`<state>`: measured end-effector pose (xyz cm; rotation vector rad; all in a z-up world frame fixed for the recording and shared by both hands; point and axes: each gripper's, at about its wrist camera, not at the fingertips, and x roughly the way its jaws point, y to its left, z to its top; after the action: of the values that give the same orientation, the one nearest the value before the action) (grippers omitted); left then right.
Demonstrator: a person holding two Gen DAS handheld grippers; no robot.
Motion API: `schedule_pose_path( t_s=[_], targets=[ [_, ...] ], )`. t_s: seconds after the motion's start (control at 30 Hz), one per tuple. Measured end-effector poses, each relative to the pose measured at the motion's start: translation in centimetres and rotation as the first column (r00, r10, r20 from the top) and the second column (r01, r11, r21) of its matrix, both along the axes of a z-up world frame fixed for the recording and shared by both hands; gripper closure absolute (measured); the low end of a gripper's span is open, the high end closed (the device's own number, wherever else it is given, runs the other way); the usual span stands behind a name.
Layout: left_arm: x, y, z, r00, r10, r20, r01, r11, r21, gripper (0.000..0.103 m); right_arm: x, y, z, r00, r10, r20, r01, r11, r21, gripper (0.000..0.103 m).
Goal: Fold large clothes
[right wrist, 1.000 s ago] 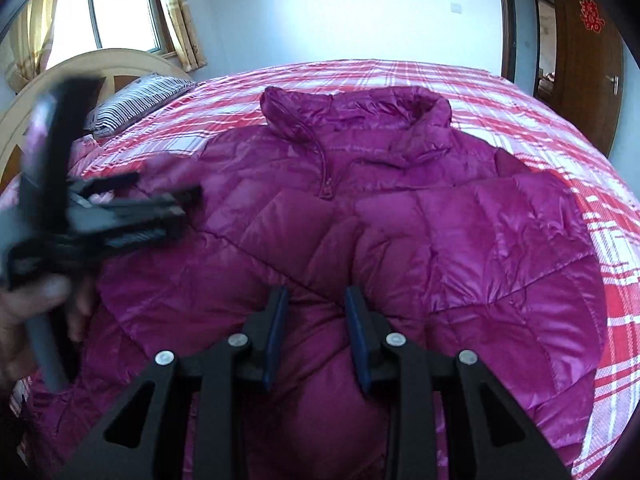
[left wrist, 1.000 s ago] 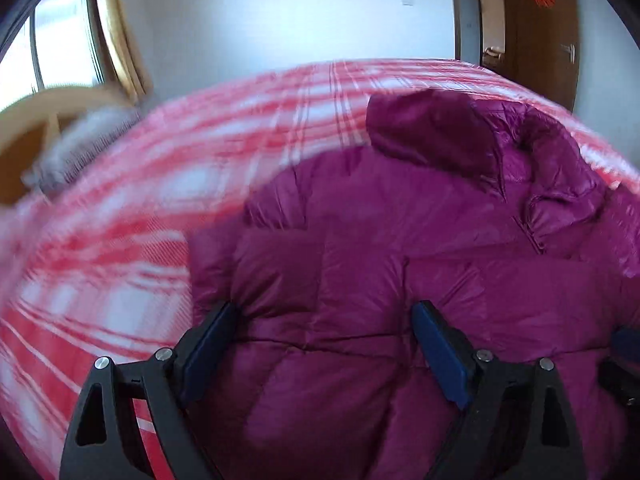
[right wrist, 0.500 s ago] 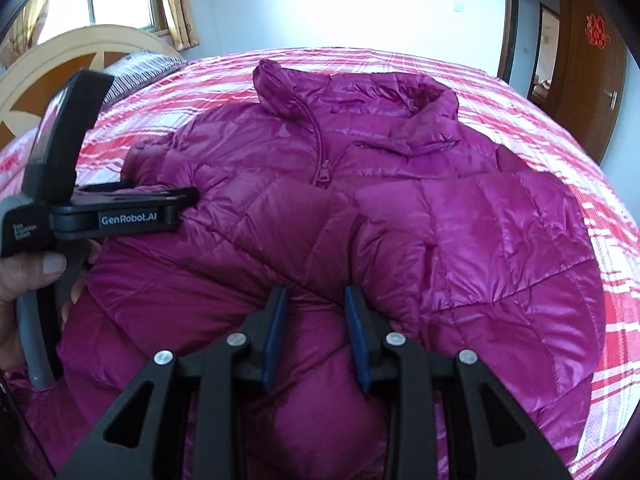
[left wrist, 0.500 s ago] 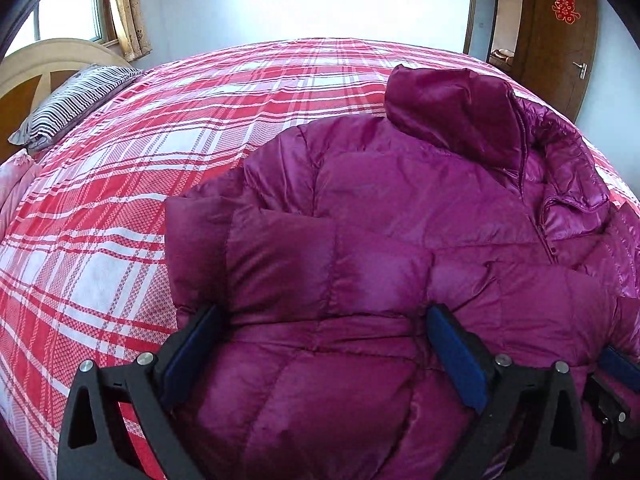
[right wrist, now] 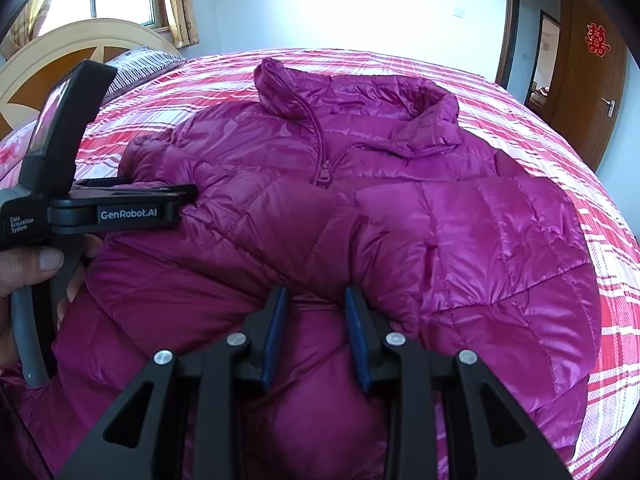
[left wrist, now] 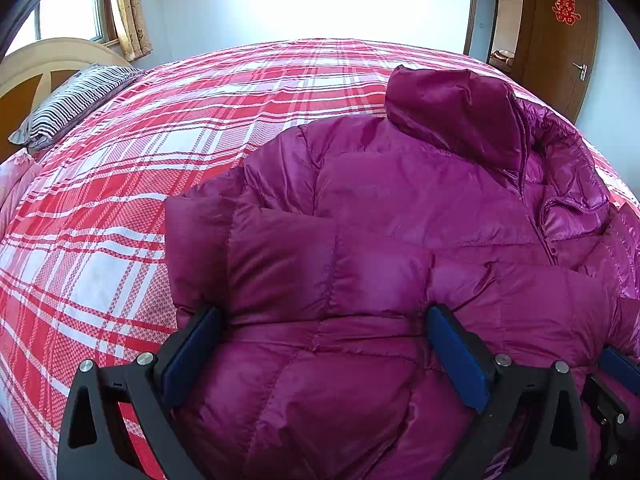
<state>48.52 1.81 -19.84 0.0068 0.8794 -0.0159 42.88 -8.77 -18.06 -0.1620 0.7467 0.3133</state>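
1. we count one quilted magenta down jacket (right wrist: 400, 208), front up on the red-and-white plaid bed (left wrist: 200, 120), collar toward the far wall, both sleeves folded across the chest.
2. we judge the sleeve-folding step done; a fold of the body comes next.
3. our left claw (left wrist: 320, 360) stands wide open over the left sleeve, having just finished opening, its blue pads (left wrist: 192, 356) beside the puffy fabric without squeezing it.
4. our right claw (right wrist: 316, 336) is narrowed, jacket fabric bulging between its jaws; we cannot tell if it truly pinches.
5. next, we'd say, both claws need a hold on the hem, out of view, to lift it toward the collar.
6. also here: one striped pillow (left wrist: 72, 104), one wooden door (left wrist: 560, 40).
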Motion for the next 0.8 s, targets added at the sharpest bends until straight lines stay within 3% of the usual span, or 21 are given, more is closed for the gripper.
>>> schedule_pose_path(
  t_s=[0.2,0.27,0.37,0.5,0.57,0.67,0.73,0.8],
  targets=[
    [-0.3,0.2,0.2,1.0,-0.002,-0.003,0.001,1.0,-0.014,0.001,-0.1,0.1,0.0,1.0,-0.002,0.008,0.002,1.0,-0.01,0.069],
    [-1.2,0.4,1.3,0.999,0.035,-0.014,-0.035,0.999,-0.02,0.001,-0.1,0.0,-0.1,1.0,-0.003,0.009,0.003,1.0,-0.005,0.069],
    [-3.8,0.2,4.2,0.998,0.035,0.046,-0.031,0.996,-0.088,0.001,-0.1,0.1,-0.1,1.0,-0.004,0.01,0.004,1.0,-0.005,0.07],
    [-6.9,-2.0,6.9,0.992,-0.019,0.124,0.033,0.993,-0.111,0.001,-0.1,0.0,-0.2,1.0,-0.004,0.011,0.004,1.0,0.005,0.069],
    [-7.0,-3.6,5.7,0.994,-0.057,0.095,0.063,0.996,-0.068,0.001,-0.1,-0.1,-0.1,1.0,-0.004,0.012,0.004,1.0,0.011,0.069],
    [-6.0,-4.2,1.8,0.999,-0.032,0.029,0.031,0.999,0.029,0.001,-0.1,-0.4,-0.1,1.0,-0.002,0.01,0.002,1.0,0.029,0.069],
    [-5.7,-3.2,0.9,1.0,-0.028,0.013,0.028,0.999,-0.045,0.001,-0.1,-0.5,0.0,1.0,0.0,0.009,0.0,0.999,0.037,0.069],
    [-5.8,-3.1,0.8,1.0,-0.023,0.018,0.024,0.998,-0.054,0.001,-0.1,-0.7,0.1,1.0,0.005,0.004,-0.006,0.998,0.055,0.069]
  ],
)
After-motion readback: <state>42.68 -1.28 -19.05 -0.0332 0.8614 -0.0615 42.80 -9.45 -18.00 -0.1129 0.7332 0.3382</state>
